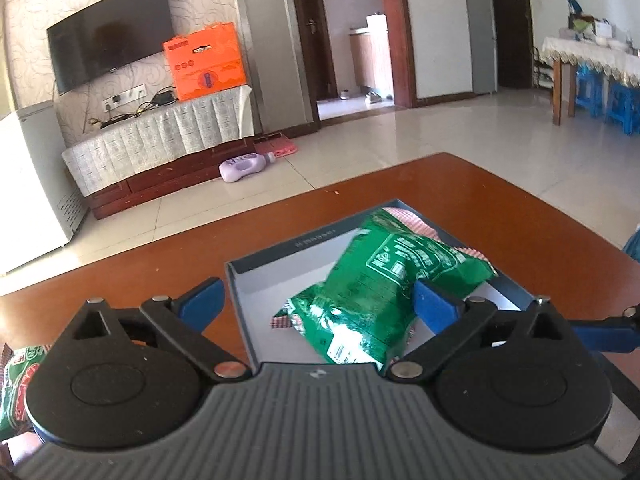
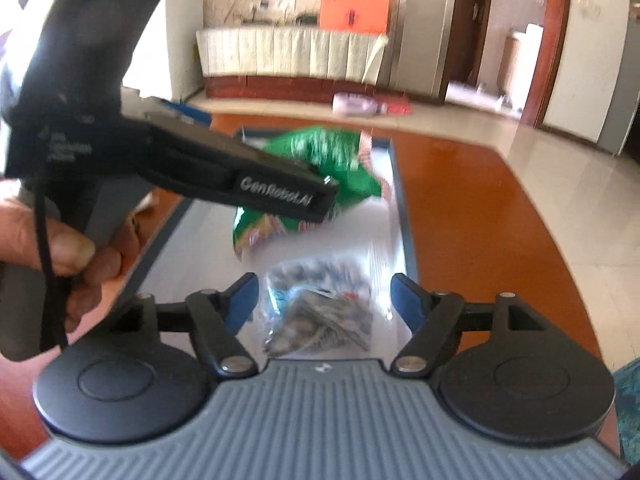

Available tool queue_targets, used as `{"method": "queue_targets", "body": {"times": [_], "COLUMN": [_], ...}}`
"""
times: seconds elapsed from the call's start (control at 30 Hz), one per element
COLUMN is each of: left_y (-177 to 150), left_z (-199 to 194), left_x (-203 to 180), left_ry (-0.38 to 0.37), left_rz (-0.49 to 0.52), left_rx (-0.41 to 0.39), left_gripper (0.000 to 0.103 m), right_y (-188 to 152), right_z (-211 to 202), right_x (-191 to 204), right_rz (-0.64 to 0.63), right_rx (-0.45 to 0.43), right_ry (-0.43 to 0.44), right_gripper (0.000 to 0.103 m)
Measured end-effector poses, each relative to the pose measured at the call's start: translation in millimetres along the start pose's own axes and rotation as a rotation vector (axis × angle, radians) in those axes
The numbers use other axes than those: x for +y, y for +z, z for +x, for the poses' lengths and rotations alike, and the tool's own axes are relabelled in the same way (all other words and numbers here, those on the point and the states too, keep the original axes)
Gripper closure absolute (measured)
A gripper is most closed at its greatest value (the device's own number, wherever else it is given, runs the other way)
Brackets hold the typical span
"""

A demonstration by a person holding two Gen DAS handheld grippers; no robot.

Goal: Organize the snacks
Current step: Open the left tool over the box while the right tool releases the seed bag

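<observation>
You had both grippers over the shallow box (image 1: pixel 320 240) on the brown table (image 1: pixel 500 200), and that box serves as the landmark here.

Left gripper (image 1: pixel 316 300): your fingers stood wide apart and released. The green snack bag (image 1: pixel 380 280) lay inside the box, toward its far end, with one blue pad (image 1: pixel 434 306) just beside its crumpled flank; the view did not show any pressure on it.

Right gripper (image 2: pixel 324 300): your fingers (image 2: pixel 244 296) stood apart, gripping nothing. A clear packet of small wrapped snacks (image 2: pixel 320 316) lay between them at the near end of the box, on its white floor.

A second green pack (image 1: pixel 20 380) lay outside the box, on the table to its left.

Handling, as a judgement: both bags appeared light, soft and air-filled, with slick film that crumples and slides. You would best take such a bag across a gathered fold or the crimped end seam, not across its puffed middle, and close gently to avoid crushing the contents.
</observation>
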State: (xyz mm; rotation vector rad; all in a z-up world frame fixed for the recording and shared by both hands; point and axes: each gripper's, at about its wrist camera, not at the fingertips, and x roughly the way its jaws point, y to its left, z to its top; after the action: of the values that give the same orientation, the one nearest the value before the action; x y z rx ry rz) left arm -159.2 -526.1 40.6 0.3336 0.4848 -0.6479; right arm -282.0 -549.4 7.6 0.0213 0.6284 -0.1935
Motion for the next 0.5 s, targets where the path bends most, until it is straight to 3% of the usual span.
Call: {"method": "queue_targets", "body": {"times": [0.33,0.5], "left_y": [-11.8,-22.7], "left_z": [-44.7,-78.3], "left_x": [32.7,58.9], "left_ry": [-0.016,0.022], "left_rz": [-0.064,-0.101], "left_rx": [-0.053,-0.076], "left_gripper": [0.001,0.001], "right_y": [4.1,8.3], "right_z": [-22.1,-32.6], "right_x": [11.4,17.3], "right_rz": [-0.035,0.01], "right_rx": [-0.026,-0.047], "right_ry": [-0.038,-0.053], "right_gripper": [0.028,0.028]}}
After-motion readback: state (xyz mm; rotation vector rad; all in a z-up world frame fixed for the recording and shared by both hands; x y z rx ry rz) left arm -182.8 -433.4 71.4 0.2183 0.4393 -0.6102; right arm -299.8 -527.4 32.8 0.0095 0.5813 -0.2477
